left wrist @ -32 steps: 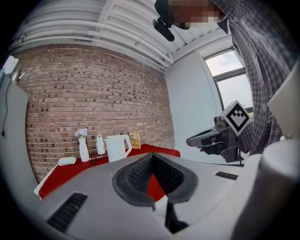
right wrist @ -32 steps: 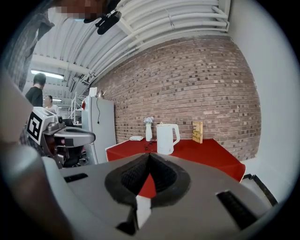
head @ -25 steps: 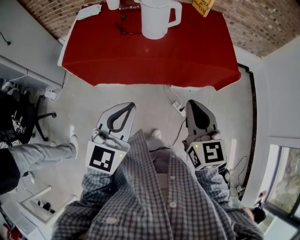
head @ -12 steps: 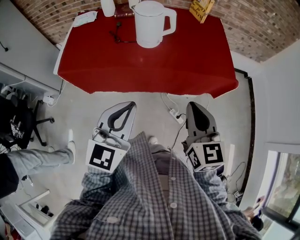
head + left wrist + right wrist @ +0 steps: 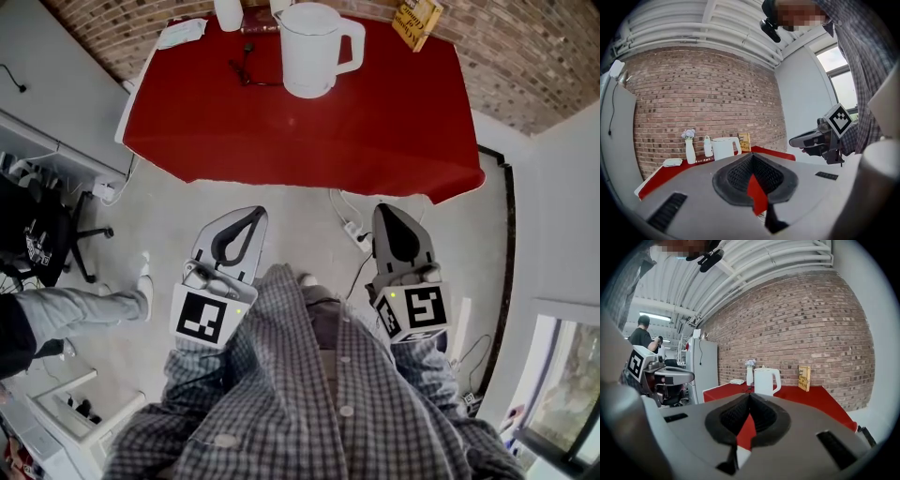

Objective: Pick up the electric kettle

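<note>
One white electric kettle (image 5: 311,49) stands upright at the far side of the one red-covered table (image 5: 375,122). Its handle points right in the head view, and nothing touches it. Both grippers are well short of it, held side by side over the floor in front of the person's checked shirt (image 5: 309,394).

The left gripper (image 5: 253,215) has its two jaws brought together at the tips with nothing between them (only the red cloth shows through the gap behind the tips in its own view). The right gripper (image 5: 388,210) likewise has its two jaws closed against each other, empty.

Around the kettle the table carries single items:
- one white vase (image 5: 690,151) with pale flowers
- one small white bottle (image 5: 708,146) just beside the vase
- one yellow sign (image 5: 417,21) at the back right corner
- one folded white cloth (image 5: 183,32) at the back left corner
- one small black object (image 5: 246,67), too small to identify, just left of the kettle

One white power strip (image 5: 354,226) lies on the floor below the table's near edge. At the left edge of the head view there is one black office chair (image 5: 47,239), and one grey trouser leg (image 5: 80,309) of another person reaches in.
</note>
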Action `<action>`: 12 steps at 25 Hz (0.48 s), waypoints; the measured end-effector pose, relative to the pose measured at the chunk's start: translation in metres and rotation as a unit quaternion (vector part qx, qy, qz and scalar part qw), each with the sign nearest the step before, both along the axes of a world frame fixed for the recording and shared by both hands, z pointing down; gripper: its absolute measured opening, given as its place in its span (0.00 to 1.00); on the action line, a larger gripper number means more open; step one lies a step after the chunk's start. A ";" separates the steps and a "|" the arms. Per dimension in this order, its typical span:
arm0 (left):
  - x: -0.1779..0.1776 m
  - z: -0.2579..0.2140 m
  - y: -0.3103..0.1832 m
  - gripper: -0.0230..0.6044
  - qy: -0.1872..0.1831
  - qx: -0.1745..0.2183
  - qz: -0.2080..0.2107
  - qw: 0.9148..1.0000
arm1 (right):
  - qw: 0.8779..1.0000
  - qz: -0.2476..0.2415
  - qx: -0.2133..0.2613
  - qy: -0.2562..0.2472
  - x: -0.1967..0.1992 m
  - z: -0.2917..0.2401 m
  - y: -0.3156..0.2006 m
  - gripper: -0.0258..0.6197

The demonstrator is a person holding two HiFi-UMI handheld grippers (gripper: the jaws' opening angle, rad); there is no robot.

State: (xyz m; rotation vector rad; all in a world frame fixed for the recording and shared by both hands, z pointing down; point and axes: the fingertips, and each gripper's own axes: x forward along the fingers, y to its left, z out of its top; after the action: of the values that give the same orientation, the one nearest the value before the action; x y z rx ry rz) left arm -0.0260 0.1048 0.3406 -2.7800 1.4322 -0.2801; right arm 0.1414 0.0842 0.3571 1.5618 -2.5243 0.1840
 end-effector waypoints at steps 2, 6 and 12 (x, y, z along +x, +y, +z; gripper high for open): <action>0.000 -0.001 -0.001 0.04 0.000 0.002 -0.002 1.000 | 1.000 -0.003 -0.002 0.001 -0.001 0.001 -0.001 0.04; 0.003 -0.001 -0.004 0.04 0.000 0.003 -0.002 1.000 | 1.000 -0.002 -0.005 0.003 0.002 0.005 -0.005 0.04; 0.005 0.000 -0.017 0.04 0.007 0.001 0.005 1.000 | 1.000 0.002 -0.002 -0.002 0.004 0.001 -0.014 0.04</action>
State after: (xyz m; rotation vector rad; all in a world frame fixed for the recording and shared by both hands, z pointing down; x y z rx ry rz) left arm -0.0207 0.0876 0.3407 -2.7933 1.4191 -0.2581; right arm 0.1454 0.0700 0.3585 1.5670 -2.5220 0.1912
